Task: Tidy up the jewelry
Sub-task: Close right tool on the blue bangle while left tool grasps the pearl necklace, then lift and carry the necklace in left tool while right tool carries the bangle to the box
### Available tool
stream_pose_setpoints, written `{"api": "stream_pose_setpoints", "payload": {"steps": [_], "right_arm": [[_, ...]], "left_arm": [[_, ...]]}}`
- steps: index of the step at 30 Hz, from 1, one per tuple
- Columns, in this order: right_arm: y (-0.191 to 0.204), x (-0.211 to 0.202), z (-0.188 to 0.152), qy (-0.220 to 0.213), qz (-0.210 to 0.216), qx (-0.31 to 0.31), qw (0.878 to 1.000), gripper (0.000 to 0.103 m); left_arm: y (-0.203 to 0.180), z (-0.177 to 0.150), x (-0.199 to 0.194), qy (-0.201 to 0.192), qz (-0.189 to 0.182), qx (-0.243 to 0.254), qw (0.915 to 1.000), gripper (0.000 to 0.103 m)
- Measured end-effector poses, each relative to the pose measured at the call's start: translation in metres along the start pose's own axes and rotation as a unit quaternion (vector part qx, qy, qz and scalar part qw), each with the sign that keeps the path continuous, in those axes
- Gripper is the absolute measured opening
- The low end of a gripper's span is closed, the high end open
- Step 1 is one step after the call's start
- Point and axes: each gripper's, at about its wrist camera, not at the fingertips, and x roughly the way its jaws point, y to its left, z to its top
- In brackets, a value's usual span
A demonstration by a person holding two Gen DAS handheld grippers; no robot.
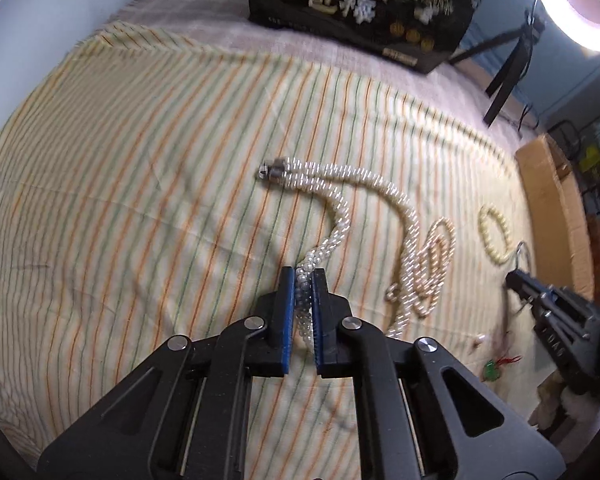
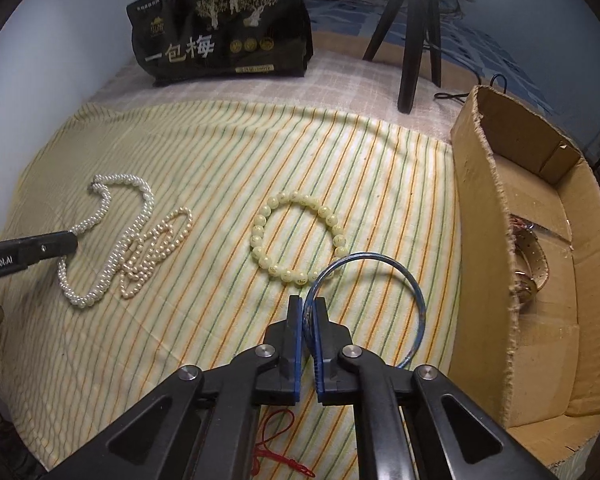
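My left gripper (image 1: pixel 303 276) is shut on a thick white pearl necklace (image 1: pixel 340 196) that trails over the striped cloth; it also shows in the right wrist view (image 2: pixel 112 200), with the left gripper (image 2: pixel 70 246) at its strand. My right gripper (image 2: pixel 308 304) is shut on a thin blue bangle (image 2: pixel 416 280) and holds it above the cloth. A smaller cream pearl strand (image 2: pixel 164 248) lies beside the white necklace. A pale green bead bracelet (image 2: pixel 296 236) lies just beyond the bangle. The right gripper (image 1: pixel 520 280) shows at the right in the left wrist view.
An open cardboard box (image 2: pixel 540 216) with a patterned item inside stands at the right of the cloth. A black printed bag (image 2: pixel 224 28) and a tripod (image 2: pixel 412 40) stand at the back. A red cord (image 2: pixel 276 440) lies under my right gripper. A ring light (image 1: pixel 580 0) glows at the top right.
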Motion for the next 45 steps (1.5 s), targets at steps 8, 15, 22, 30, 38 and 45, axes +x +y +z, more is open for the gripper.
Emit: {"api": "stream_pose_setpoints", "payload": {"steps": [8,15,22,30,38,45], "right_arm": [[-0.01,-0.028,0.003,-0.034,0.014,0.019,0.999,0.002],[-0.014,-0.05,0.008,-0.064,0.027,0.029,0.997,0.001],[-0.014,-0.073,0.011,-0.09,0.038,0.032,0.995,0.001],[-0.02,-0.095,0.01,-0.113,0.032,0.028,0.993,0.001],[-0.041,-0.118,0.003,-0.134,0.024,0.042,0.99,0.001],[-0.066,-0.136,-0.01,-0.147,0.012,0.056,0.987,0.001]], "left_arm": [[-0.009,0.013,-0.044,-0.044,-0.05,-0.014,0.9977,0.005],[-0.021,0.019,-0.077,-0.074,-0.088,-0.022,0.9931,0.005],[-0.026,0.024,-0.106,-0.103,-0.102,-0.019,0.9892,0.005],[-0.045,0.024,-0.138,-0.14,-0.102,0.018,0.9847,0.005],[-0.073,0.021,-0.157,-0.15,-0.131,0.039,0.9793,0.005],[-0.107,0.017,-0.17,-0.157,-0.158,0.062,0.9729,0.005]]}}
